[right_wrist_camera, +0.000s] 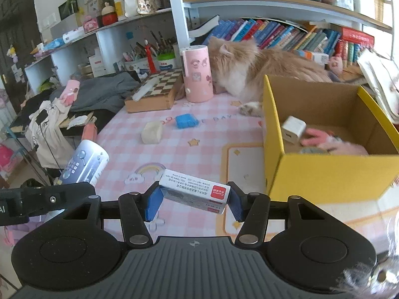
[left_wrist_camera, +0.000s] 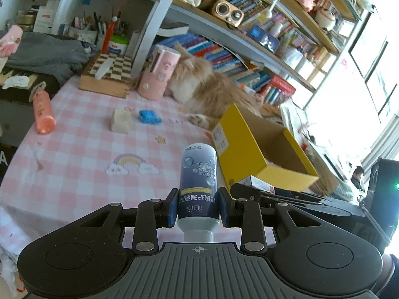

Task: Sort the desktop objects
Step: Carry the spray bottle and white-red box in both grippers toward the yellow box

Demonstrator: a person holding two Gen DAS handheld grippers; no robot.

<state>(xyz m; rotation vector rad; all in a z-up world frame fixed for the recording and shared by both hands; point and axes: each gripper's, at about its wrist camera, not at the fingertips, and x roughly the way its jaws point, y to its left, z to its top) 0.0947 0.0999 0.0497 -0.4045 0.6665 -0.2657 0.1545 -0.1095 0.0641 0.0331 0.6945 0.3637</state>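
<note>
Left gripper (left_wrist_camera: 198, 208) clamps dark-blue plastic spray bottle (left_wrist_camera: 198, 182) near its white cap; long axis runs away from camera, base pointing forward. Right gripper (right_wrist_camera: 194, 200) grips small white cardboard box (right_wrist_camera: 193, 191), long axis crosswise, tilted down to the right. Both just short of the open yellow cardboard box (right_wrist_camera: 324, 174); beyond it, ginger cat (right_wrist_camera: 249, 69).

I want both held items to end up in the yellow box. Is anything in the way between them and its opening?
Nothing visible blocks either. The right gripper holds the small white carton just left of the yellow box, whose top is open. The left gripper holds the blue bottle further left. The cat lies behind the box.
</note>
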